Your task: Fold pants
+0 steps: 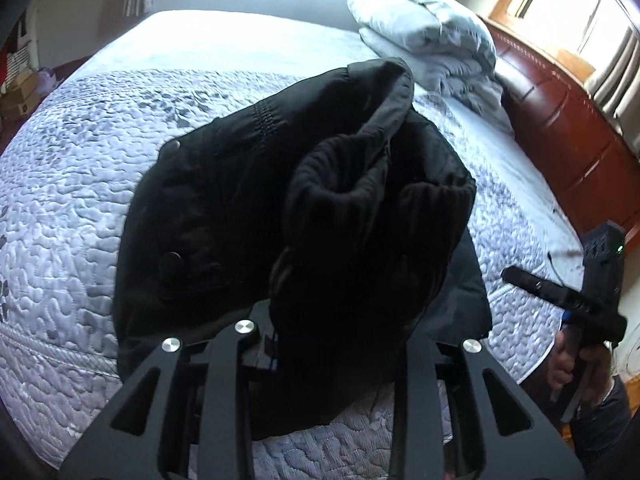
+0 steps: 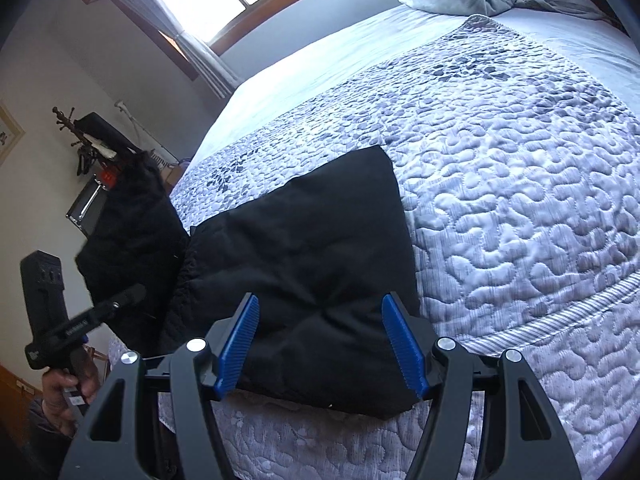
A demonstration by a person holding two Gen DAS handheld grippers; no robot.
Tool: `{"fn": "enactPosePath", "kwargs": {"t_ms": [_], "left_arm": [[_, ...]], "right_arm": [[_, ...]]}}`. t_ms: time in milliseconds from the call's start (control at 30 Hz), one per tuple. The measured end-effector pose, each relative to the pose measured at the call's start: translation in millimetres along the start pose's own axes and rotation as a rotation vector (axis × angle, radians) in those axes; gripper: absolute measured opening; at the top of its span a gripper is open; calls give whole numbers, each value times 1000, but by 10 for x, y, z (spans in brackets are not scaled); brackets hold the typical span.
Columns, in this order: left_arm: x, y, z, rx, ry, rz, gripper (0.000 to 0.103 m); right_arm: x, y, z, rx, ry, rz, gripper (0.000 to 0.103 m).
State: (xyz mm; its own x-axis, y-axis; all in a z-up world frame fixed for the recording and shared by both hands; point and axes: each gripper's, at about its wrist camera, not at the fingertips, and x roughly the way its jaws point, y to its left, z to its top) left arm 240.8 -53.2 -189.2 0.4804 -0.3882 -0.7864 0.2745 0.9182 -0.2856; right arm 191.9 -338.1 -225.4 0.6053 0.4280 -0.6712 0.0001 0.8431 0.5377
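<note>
1. Here, at the left, the left gripper (image 2: 120, 300) carries the bunched waist end of the black pants (image 1: 320, 200) above the quilt (image 1: 80, 200). The cloth is draped over its fingers and hides them, so whether its jaws are clamped on the fabric cannot be told.
2. In the middle, the rest of the pants lies flat on the quilt as a dark slab near the bed's near edge.
3. At the right, the right gripper (image 2: 320, 344) hovers over that slab with its jaws apart, its blue pads (image 2: 240, 344) on either side of the cloth and pressing nothing.
4. The step in hand looks like the fold-over, with the lifted end going across onto the flat part.
5. The next move likely calls for laying the bunch down smooth with its edges matched, while the right gripper steadies the lower layer.
</note>
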Motion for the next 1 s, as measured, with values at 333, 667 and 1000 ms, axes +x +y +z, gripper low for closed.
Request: {"fn": "enactPosePath", "kwargs": {"t_ms": [333,667,1000], "left_arm": [[175,-226,-111,65,80,-28,80],[-208,-37,-193,-58,51,-141,90],[-459,766,-309,-223,18,37,91]], "right_arm": [[2,-20,-2,22,6,11,65],[36,201,70,25,31,88,71],[383,534,205,78,118,243,78]]}}
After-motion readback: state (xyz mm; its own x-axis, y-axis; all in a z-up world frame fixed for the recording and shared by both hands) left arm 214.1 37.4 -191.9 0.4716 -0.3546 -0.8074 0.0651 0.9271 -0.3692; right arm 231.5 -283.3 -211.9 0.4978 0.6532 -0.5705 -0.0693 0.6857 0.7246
